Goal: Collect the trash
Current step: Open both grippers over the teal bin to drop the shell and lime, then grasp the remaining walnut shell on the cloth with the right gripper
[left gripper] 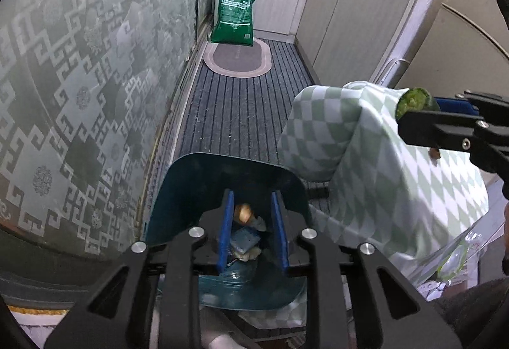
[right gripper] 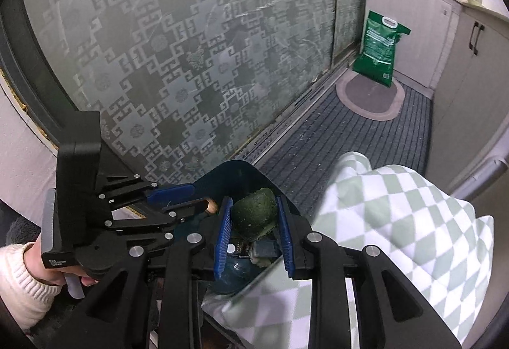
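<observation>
A teal trash bin [left gripper: 197, 190] stands below both grippers with its lid tipped up; a blue packet [left gripper: 243, 239] and other scraps lie inside. My left gripper [left gripper: 253, 195] hangs over the bin's mouth, its blue pads apart. A small tan food scrap [left gripper: 243, 212] sits between them near the left pad, and the right pad stands off it. In the right wrist view that gripper [right gripper: 197, 194] shows the scrap [right gripper: 211, 205] at its tip. My right gripper [right gripper: 254, 200] is shut on a green cucumber stub [right gripper: 254, 215], just beside the bin; the stub [left gripper: 412, 101] shows its cut end.
A green-and-white checked cloth [left gripper: 366, 158] drapes over furniture right of the bin. A patterned frosted glass door [left gripper: 79, 78] runs along the left. Further on, a green sack [left gripper: 237, 15] and an oval mat [left gripper: 237, 58] lie on the striped carpet by white cabinets [left gripper: 356, 24]. A hand in a white sleeve [right gripper: 19, 272] holds the left gripper.
</observation>
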The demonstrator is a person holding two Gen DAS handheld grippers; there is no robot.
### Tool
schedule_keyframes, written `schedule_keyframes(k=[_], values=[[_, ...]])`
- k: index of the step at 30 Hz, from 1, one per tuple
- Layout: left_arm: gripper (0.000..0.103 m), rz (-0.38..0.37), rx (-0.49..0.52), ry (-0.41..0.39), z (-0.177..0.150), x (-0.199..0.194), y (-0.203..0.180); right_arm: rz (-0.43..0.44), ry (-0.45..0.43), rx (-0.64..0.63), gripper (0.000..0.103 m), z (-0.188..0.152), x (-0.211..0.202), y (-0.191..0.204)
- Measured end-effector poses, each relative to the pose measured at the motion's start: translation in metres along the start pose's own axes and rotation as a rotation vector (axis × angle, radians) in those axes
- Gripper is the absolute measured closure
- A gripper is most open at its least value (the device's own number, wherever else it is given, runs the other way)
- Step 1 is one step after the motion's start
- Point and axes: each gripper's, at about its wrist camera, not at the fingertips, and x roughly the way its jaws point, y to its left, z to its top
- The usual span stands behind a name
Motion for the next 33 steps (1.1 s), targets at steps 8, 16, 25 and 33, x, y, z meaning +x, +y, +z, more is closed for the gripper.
schedule_keyframes(k=[8,16,25,33], values=[[0.078,0.017,-0.025,-0.029,0.001,-0.015,0.018,-0.002,0.056,-0.012,0.075,0.003,0.026,0.009],[0.078,0.027,-0.08,-0.096,0.008,-0.042,0.034,0.001,0.125,-0.039,0.075,0.001,0.053,0.021],[0.076,0.014,-0.107,-0.157,0.011,-0.06,0.041,0.034,0.122,0.001,0.057,0.005,0.061,0.021],[0.065,-0.035,-0.094,-0.235,0.018,-0.08,0.022,0.007,0.034,0.032,0.057,0.009,0.034,0.006]])
